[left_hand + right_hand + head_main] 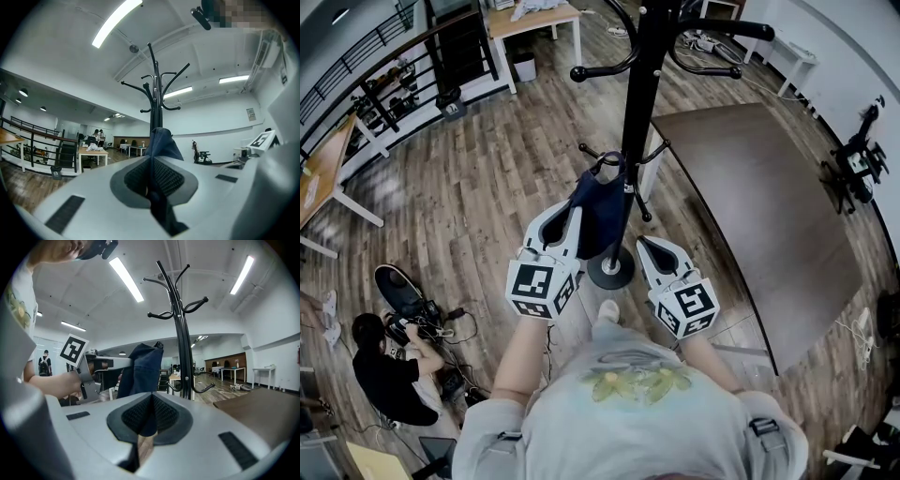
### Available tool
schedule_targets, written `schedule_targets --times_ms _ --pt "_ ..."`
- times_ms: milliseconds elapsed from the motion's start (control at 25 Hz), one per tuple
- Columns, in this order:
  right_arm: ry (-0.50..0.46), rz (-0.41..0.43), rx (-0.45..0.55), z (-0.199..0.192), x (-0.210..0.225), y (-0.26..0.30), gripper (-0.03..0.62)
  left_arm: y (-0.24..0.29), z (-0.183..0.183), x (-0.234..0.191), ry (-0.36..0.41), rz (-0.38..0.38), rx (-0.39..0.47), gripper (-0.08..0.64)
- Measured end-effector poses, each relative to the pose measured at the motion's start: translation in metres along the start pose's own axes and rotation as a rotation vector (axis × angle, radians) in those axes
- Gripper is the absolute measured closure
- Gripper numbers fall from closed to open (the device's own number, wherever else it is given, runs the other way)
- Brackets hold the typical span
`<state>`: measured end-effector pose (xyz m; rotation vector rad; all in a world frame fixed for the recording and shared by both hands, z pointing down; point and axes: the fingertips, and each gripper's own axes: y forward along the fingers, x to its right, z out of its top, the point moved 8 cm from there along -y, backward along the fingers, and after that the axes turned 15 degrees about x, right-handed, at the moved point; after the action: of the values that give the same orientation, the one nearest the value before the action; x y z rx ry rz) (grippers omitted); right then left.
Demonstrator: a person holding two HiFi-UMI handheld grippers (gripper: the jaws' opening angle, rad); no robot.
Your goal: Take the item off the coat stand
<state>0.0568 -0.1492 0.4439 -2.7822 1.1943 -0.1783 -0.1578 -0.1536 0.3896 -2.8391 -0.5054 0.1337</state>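
A black coat stand [633, 94] rises from a round base [611, 269] just ahead of me. A dark blue bag [598, 217] hangs by its handle from a low hook [607, 157] on the pole. My left gripper [572, 214] is at the bag's left side, shut on its blue fabric [161, 143], which runs down between the pads. My right gripper [645, 242] is right of the base, apart from the bag, shut with nothing in it. In the right gripper view the bag [140, 371] hangs left of the pole [183, 357], above my shut right gripper [151, 397].
A large dark brown surface [759, 216] lies to the right of the stand. A person [384, 375] sits on the wooden floor at the lower left among cables. Wooden tables [534, 19] and a black railing [366, 84] stand at the back; a tripod device [858, 159] is far right.
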Motion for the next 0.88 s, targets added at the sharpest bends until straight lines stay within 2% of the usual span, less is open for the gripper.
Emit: schedule_targets --times_ms 480,880 --pt "0.005 0.004 -0.031 -0.008 -0.004 -0.003 0.586 -0.015 -0.022 0.01 -0.036 0.01 -0.071 0.528" --pt "0.007 0.002 -0.046 -0.012 -0.008 -0.004 0.587 -0.024 -0.033 0.014 -0.06 0.019 -0.099 0.528"
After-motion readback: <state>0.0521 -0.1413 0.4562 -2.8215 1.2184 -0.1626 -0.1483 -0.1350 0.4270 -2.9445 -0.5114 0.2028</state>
